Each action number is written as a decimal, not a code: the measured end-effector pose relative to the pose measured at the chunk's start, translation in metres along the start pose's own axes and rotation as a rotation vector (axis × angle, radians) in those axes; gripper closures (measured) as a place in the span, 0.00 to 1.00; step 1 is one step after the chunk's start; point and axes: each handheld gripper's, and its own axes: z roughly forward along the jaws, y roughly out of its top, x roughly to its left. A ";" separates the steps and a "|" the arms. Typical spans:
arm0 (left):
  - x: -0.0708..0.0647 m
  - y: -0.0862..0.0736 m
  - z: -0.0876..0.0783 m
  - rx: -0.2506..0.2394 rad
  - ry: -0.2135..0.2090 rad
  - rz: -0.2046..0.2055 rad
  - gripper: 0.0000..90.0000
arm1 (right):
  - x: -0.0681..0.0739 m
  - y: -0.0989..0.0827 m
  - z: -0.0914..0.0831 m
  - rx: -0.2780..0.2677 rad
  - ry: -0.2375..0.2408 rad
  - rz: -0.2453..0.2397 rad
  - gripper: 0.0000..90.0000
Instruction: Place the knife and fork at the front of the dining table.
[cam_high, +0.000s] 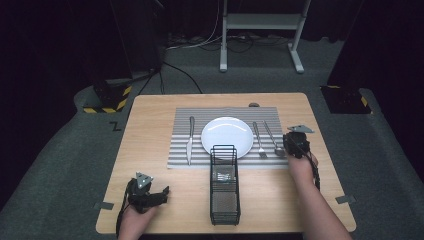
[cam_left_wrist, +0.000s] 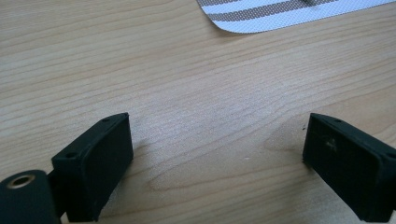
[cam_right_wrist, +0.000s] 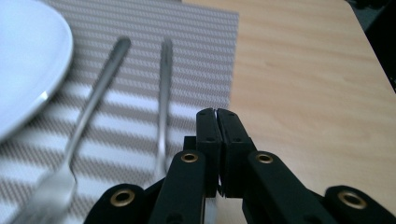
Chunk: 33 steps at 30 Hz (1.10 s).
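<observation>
At the near left corner of the table the left gripper rests low over bare wood, its jaws spread wide with nothing between them; the striped placemat lies well ahead of it, and this hand seems to be waiting. Moving rightward, a knife lies on the mat's left side, then the white plate in the middle, with a black wire caddy standing just in front of the plate. Right of the plate lie the fork and then the spoon, side by side and apart. The right gripper sits just beside the spoon's near end, on its outer side, jaws pressed together on nothing; in the right gripper view its closed tips point along the mat's edge, with the spoon handle immediately to their left and the fork further left, towards the plate. The place setting looks laid out, so the step in hand appears to be either a final nudge of the spoon or the start of picking it up. If it is a pick-up, the next move calls for opening the jaws, shifting a little left to straddle the thin handle, and coming down flat to the mat, since a low, slick handle may slip from the pads.
</observation>
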 end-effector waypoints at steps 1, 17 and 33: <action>0.000 0.000 0.000 0.000 0.000 0.000 0.09 | -0.001 -0.005 -0.003 0.004 -0.004 -0.003 0.98; 0.000 0.000 0.000 -0.003 -0.001 -0.003 0.10 | 0.017 -0.038 -0.022 0.014 0.038 -0.049 0.87; 0.000 -0.001 -0.001 0.000 -0.001 0.000 0.10 | 0.005 -0.093 -0.079 0.051 0.094 0.017 0.35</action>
